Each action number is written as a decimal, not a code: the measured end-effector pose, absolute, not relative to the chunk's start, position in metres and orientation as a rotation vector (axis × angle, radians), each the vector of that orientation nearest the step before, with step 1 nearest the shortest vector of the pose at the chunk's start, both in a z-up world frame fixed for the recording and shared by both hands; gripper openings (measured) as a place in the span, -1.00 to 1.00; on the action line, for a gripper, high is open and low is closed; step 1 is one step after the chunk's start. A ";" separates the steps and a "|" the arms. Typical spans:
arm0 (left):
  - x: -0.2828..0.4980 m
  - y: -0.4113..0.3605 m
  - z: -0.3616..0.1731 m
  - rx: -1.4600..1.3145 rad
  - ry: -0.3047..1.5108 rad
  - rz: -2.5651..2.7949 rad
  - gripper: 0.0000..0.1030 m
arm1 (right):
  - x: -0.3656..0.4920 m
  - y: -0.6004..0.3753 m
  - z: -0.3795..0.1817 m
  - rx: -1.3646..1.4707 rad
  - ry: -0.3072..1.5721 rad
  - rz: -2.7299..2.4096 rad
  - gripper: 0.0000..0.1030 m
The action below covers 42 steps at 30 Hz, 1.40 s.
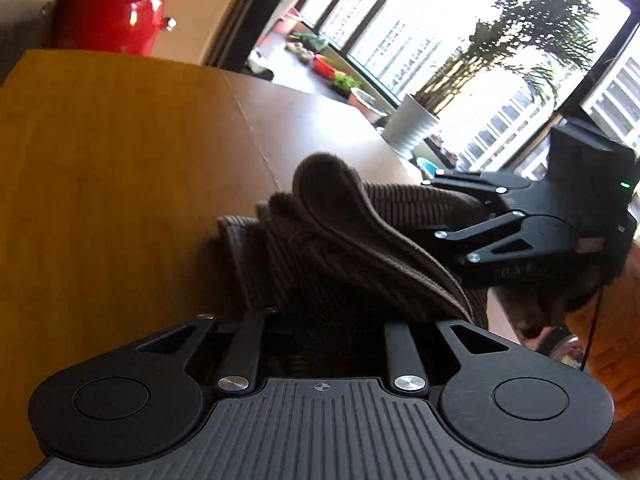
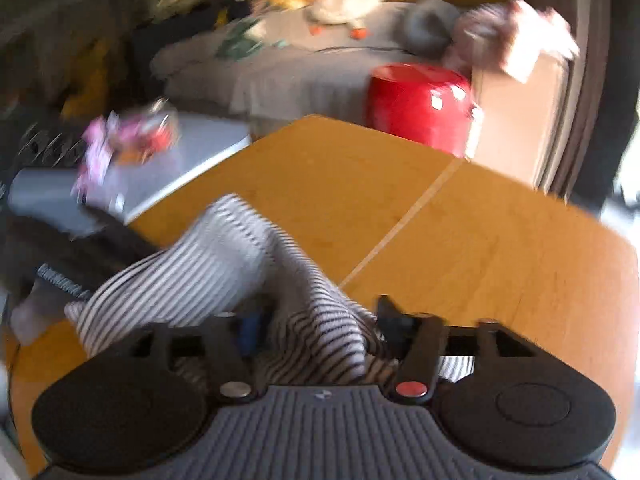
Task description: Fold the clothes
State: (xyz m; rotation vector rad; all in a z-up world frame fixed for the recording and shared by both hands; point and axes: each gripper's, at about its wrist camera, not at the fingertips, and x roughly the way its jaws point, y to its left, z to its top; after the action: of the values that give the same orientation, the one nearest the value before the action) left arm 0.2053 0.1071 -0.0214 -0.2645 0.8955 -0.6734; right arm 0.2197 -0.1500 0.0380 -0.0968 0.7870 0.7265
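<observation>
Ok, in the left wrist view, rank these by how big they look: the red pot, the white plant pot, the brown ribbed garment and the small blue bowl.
Largest to smallest, as seen:
1. Brown ribbed garment, though nearness to the camera inflates it.
2. Shiny red pot, partly cut off at the top.
3. White ribbed plant pot.
4. Small blue bowl, mostly hidden, so least certain.

red pot (image 1: 108, 16) | potted palm (image 1: 416, 124) | grey sofa (image 2: 304, 68)

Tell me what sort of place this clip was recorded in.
Most likely a lived-in home, a living or dining room. A wooden table holds the striped garment; behind it stands a cluttered grey sofa, and a potted palm sits by large windows.
</observation>
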 end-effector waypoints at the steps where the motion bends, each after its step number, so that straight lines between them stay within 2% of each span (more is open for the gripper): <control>1: 0.203 0.110 -0.017 -0.245 0.879 -0.644 -0.08 | 0.219 -0.156 0.038 -0.066 0.785 0.715 0.19; 2: 0.202 0.116 -0.012 -0.239 0.858 -0.625 0.10 | 0.218 -0.160 0.037 -0.046 0.779 0.701 0.19; 3: 0.197 0.123 -0.005 -0.248 0.839 -0.615 0.18 | 0.216 -0.162 0.037 -0.035 0.771 0.681 0.19; 5: 0.195 0.136 0.009 -0.271 0.797 -0.582 0.26 | 0.213 -0.164 0.039 -0.026 0.756 0.642 0.21; 10: 0.184 0.136 0.049 -0.266 0.657 -0.582 0.29 | 0.193 -0.168 0.059 -0.075 0.659 0.544 0.38; 12: 0.172 0.127 0.056 -0.249 0.631 -0.639 0.29 | 0.181 -0.176 0.071 -0.106 0.595 0.502 0.60; 14: 0.165 0.110 0.057 -0.226 0.629 -0.707 0.29 | 0.171 -0.185 0.079 -0.111 0.545 0.460 0.61; 15: 0.163 0.100 0.054 -0.218 0.639 -0.733 0.29 | 0.167 -0.186 0.079 -0.099 0.540 0.462 0.52; 16: 0.163 0.090 0.050 -0.210 0.649 -0.756 0.28 | 0.163 -0.188 0.080 -0.088 0.536 0.464 0.35; 17: 0.164 0.081 0.045 -0.204 0.662 -0.769 0.28 | 0.159 -0.189 0.080 -0.076 0.531 0.466 -0.18; 18: 0.165 0.075 0.038 -0.199 0.676 -0.775 0.28 | 0.155 -0.190 0.080 -0.065 0.526 0.469 -0.39; 23: 0.189 0.055 0.007 -0.162 0.740 -0.721 0.25 | 0.136 -0.198 0.081 -0.007 0.502 0.479 -0.39; 26: 0.191 0.055 -0.001 -0.118 0.730 -0.701 0.25 | 0.155 -0.186 0.041 -0.035 0.612 0.409 -0.37; 28: 0.191 0.052 -0.001 -0.075 0.720 -0.697 0.26 | 0.164 -0.190 0.019 -0.004 0.603 0.385 -0.36; 32: 0.187 0.049 0.003 -0.057 0.716 -0.689 0.27 | 0.166 -0.192 0.017 0.026 0.593 0.366 -0.34; 35: 0.182 0.051 0.002 -0.065 0.708 -0.697 0.34 | 0.155 -0.193 0.020 -0.012 0.585 0.347 -0.22; 37: 0.179 0.050 0.001 -0.057 0.699 -0.698 0.37 | 0.148 -0.196 0.024 -0.018 0.588 0.309 0.15; 38: 0.181 0.049 0.001 -0.052 0.697 -0.699 0.39 | 0.146 -0.197 0.026 -0.017 0.592 0.275 0.53; 39: 0.179 0.049 0.001 -0.049 0.695 -0.700 0.40 | 0.144 -0.200 0.028 -0.002 0.598 0.247 0.70; 41: 0.178 0.051 0.000 -0.052 0.693 -0.702 0.40 | 0.140 -0.208 0.035 0.061 0.605 0.241 0.72; 42: 0.177 0.052 0.000 -0.059 0.693 -0.703 0.40 | 0.137 -0.211 0.037 0.086 0.606 0.240 0.87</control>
State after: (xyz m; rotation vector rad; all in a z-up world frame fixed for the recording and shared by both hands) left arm 0.1774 0.0516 0.0000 -0.0592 0.6934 -0.7032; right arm 0.1365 -0.2112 0.0374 0.0863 0.6058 0.2396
